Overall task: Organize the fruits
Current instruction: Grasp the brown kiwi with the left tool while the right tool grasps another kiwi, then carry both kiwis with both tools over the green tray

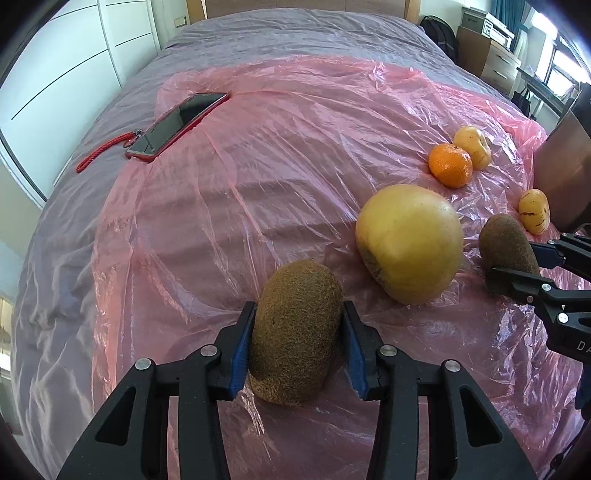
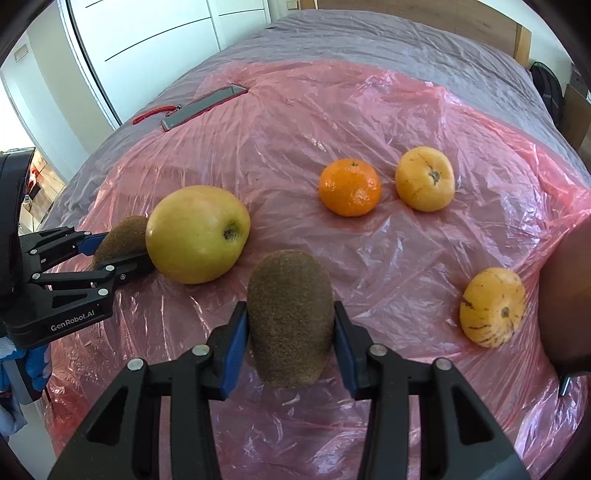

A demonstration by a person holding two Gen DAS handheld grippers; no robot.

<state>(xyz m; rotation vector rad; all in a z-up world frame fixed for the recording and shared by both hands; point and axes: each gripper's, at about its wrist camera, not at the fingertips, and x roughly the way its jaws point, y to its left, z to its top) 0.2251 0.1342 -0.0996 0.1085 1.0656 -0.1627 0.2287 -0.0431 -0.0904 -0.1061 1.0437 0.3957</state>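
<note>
- While both grippers point down at the bed, the left gripper [image 1: 299,332] has its blue pads pressed on either side of a fuzzy brown kiwi [image 1: 295,332], which rests on the pink plastic sheet [image 1: 258,166]
- the right gripper [image 2: 290,332] pinches a second kiwi [image 2: 290,317] the same way, the fruit standing on end between its pads and touching the sheet
- between the two kiwis lies a large yellow-green apple [image 1: 410,243], just beside the left gripper's kiwi in the right wrist view
- beyond the apple sit an orange mandarin [image 2: 350,187] and a pale yellow fruit [image 2: 424,178], close together but apart in the right wrist view
- another yellow fruit with dark streaks [image 2: 493,307] lies by itself to the right of the right gripper, near the sheet's edge
- at the far left edge of the sheet a red-cased phone [image 1: 177,125] lies face up with a red wrist strap [image 1: 107,149] trailing onto the grey bedcover [image 1: 295,33]
</note>
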